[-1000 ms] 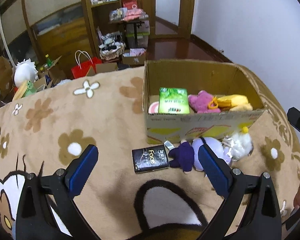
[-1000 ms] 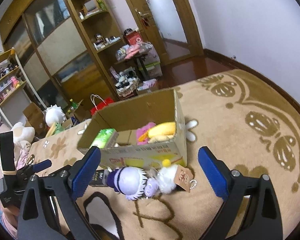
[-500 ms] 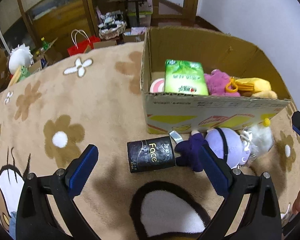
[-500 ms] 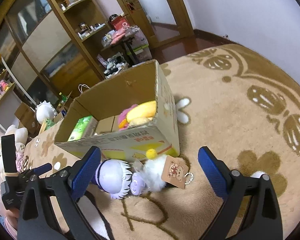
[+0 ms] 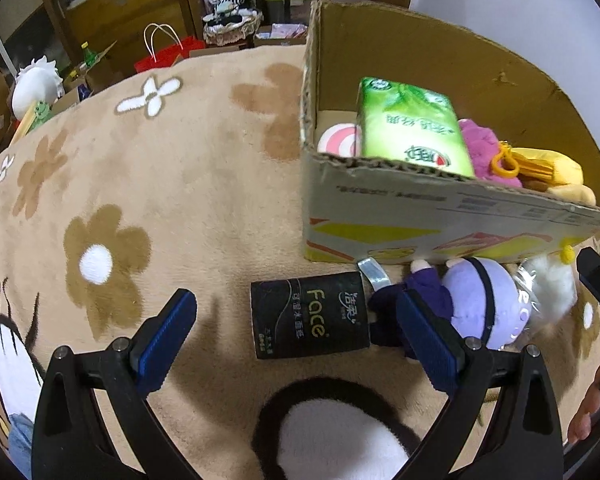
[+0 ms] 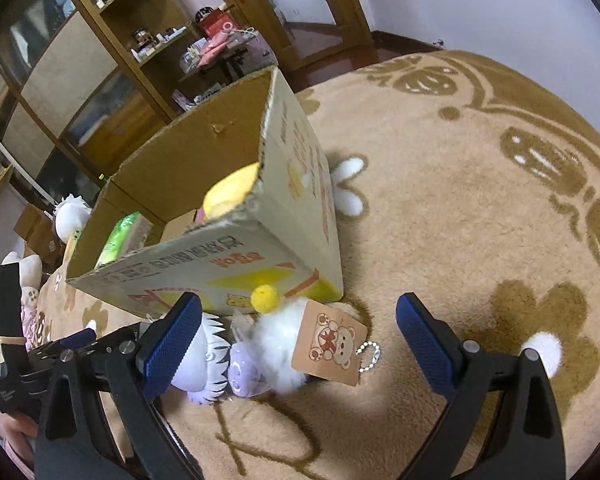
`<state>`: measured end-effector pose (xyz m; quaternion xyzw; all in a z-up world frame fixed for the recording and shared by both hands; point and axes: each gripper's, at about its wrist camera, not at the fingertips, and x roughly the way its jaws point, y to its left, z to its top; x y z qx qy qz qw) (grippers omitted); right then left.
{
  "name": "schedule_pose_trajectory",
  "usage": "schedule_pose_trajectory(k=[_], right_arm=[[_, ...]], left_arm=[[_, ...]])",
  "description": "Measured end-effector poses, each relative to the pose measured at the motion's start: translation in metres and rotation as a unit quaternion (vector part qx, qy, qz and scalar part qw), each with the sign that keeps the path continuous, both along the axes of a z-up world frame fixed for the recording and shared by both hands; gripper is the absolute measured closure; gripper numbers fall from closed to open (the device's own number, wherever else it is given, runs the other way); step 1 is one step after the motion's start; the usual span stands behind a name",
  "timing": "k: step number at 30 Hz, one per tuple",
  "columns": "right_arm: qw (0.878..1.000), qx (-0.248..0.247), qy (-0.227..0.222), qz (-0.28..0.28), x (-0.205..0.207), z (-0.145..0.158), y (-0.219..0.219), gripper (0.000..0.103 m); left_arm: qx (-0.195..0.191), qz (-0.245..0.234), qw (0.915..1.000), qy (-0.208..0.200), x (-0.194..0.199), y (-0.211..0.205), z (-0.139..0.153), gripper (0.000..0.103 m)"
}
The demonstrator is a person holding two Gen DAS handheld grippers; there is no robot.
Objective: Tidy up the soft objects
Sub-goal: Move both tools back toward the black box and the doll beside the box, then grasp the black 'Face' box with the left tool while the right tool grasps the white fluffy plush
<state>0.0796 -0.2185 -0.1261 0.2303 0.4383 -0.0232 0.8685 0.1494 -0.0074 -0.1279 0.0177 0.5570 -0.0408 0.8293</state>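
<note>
A black tissue pack (image 5: 310,316) lies on the patterned rug in front of a cardboard box (image 5: 440,216). Beside it lie a purple plush doll (image 5: 480,300) and a white fluffy toy (image 5: 550,286). My left gripper (image 5: 296,336) is open, low over the black pack, its pads on either side. My right gripper (image 6: 298,340) is open, low over the white fluffy toy (image 6: 276,340) with its bear tag (image 6: 328,348); the purple doll (image 6: 204,360) lies by its left finger. The box holds a green tissue pack (image 5: 412,124), a pink plush (image 5: 478,148) and a yellow plush (image 5: 548,168).
The box (image 6: 236,236) stands right behind the toys. Wooden shelving (image 6: 100,60) and clutter line the room's far side. A red bag (image 5: 168,54) and a white plush (image 5: 36,84) sit beyond the rug's far edge.
Both grippers have moved down and closer to the objects by the box: the left toward the black pack, the right toward the white fluffy toy. Both stay open.
</note>
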Motion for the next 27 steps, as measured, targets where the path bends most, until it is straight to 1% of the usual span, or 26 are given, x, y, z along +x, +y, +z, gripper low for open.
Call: schedule_pose_trajectory(k=[9,10,11,13,15,17,19,21,24,26,27], right_arm=[[1.0,0.006,0.01,0.003,0.008,-0.012,-0.001,0.001],[1.0,0.008,0.01,0.003,0.008,-0.013,-0.002,0.003],[1.0,0.011,0.012,0.004,0.009,-0.015,-0.002,0.008],[1.0,0.016,0.017,0.005,0.011,-0.017,-0.003,0.013],[1.0,0.019,0.022,0.008,0.012,-0.02,-0.002,0.017],[0.999,0.018,0.027,0.013,0.013,-0.022,-0.001,0.027],[0.999,0.016,0.032,0.018,0.014,-0.024,0.002,0.033],[0.999,0.014,0.036,0.02,0.016,-0.026,0.003,0.036],[0.999,0.005,0.042,0.021,0.016,-0.028,0.004,0.04],[0.999,-0.002,0.046,0.019,0.016,-0.03,0.004,0.046],[0.999,-0.001,0.047,0.017,0.016,-0.031,0.003,0.047]], left_arm=[[-0.008,0.007,0.9997,0.024,0.01,0.002,-0.014,0.004],[-0.008,0.009,0.9996,0.024,0.01,0.002,-0.015,0.004],[-0.008,0.011,0.9996,0.025,0.011,0.003,-0.016,0.004],[-0.009,0.013,0.9995,0.027,0.012,0.003,-0.018,0.004],[-0.011,0.015,0.9994,0.029,0.012,0.003,-0.019,0.004],[-0.014,0.016,0.9993,0.029,0.012,0.003,-0.02,0.004],[-0.015,0.016,0.9993,0.03,0.012,0.004,-0.019,0.004],[-0.011,0.02,0.9993,0.029,0.012,0.005,-0.019,0.004],[0.008,0.016,0.9995,0.026,0.012,0.003,-0.021,0.005],[0.007,0.017,0.9995,0.026,0.013,0.002,-0.021,0.006],[0.006,0.017,0.9995,0.027,0.013,0.003,-0.022,0.006]])
